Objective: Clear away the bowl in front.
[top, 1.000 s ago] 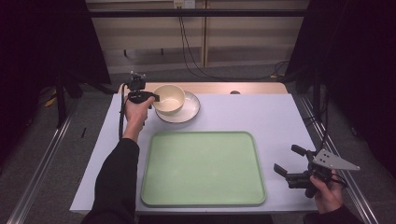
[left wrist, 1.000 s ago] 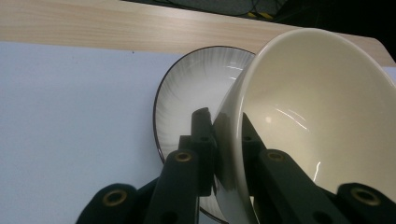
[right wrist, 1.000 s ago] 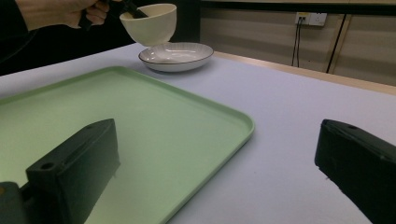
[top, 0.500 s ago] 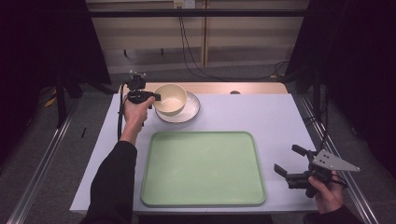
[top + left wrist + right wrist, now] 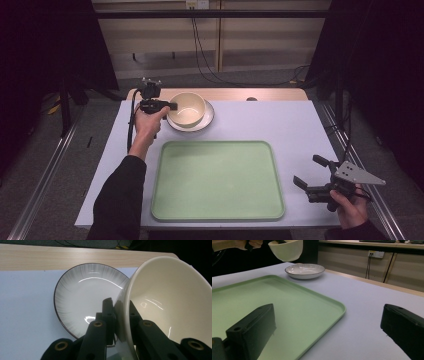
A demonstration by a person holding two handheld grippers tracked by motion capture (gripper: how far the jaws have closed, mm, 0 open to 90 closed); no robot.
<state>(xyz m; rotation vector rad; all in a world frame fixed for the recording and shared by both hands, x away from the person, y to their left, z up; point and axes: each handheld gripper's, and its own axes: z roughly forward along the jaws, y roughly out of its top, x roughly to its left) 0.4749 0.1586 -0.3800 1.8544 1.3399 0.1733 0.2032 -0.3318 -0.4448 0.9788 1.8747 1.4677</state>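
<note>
The left arm stretches toward the far left of the table, its hand wrapped around the left gripper (image 5: 170,106), whose jaws are clamped on a rim. The right gripper (image 5: 310,172) sits at the near right corner in the right hand (image 5: 350,207), jaws spread wide.

We wear black sleeves. Our left gripper (image 5: 167,106) is black with a trailing cable; our right gripper (image 5: 311,171) carries a grey three-cornered plate, its jaws black.

Dark room, grey floor (image 5: 50,165), wood-panelled wall (image 5: 250,35)
</note>
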